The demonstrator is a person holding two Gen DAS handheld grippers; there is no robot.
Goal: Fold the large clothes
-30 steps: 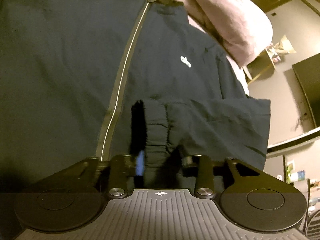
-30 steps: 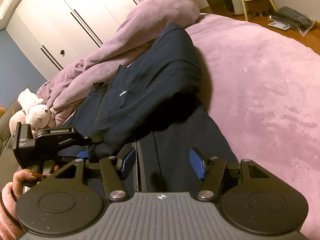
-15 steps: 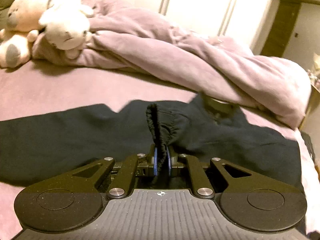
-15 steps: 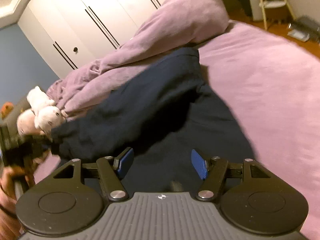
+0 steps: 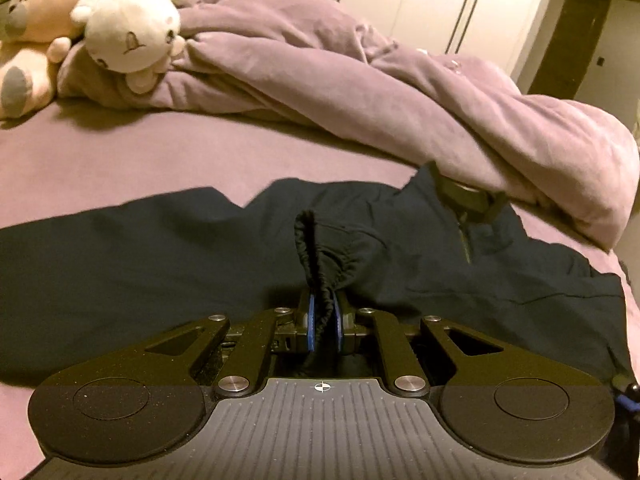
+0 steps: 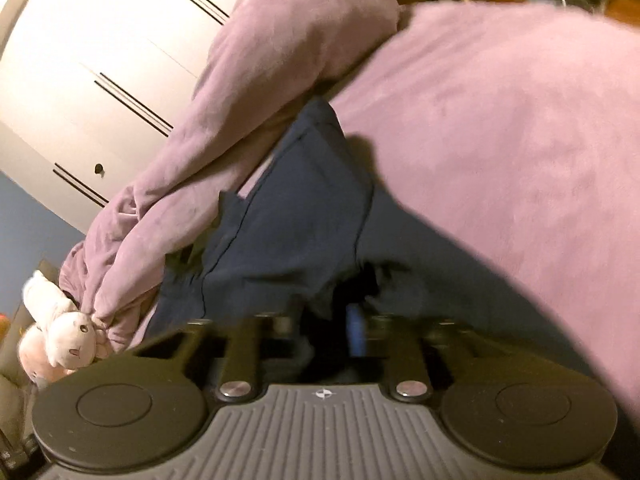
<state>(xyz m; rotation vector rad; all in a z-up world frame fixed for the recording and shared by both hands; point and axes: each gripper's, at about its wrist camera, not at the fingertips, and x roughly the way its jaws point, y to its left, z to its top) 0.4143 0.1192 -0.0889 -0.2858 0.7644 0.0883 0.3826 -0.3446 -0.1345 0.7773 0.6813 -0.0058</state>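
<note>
A dark navy zip jacket (image 5: 160,248) lies spread across the pink bed, its collar (image 5: 464,196) toward the heaped duvet. My left gripper (image 5: 323,320) is shut on the gathered elastic sleeve cuff (image 5: 316,248), which stands up between the blue pads above the jacket body. In the right wrist view the picture is blurred. My right gripper (image 6: 344,332) is low over the jacket (image 6: 288,216); its jaws are closing, drawn nearly together, with dark jacket fabric bunched between them beside one blue pad (image 6: 356,332).
A rumpled pink duvet (image 5: 360,80) is piled along the far side of the bed (image 5: 160,160). Two plush toys (image 5: 128,28) sit at the far left corner. White wardrobe doors (image 6: 80,60) stand behind. Bare pink bedding (image 6: 500,140) stretches to the right of the jacket.
The left gripper closed on the sleeve cuff and swung with it from over the jacket front to face the duvet. The right gripper's jaws went from wide apart to nearly together on fabric.
</note>
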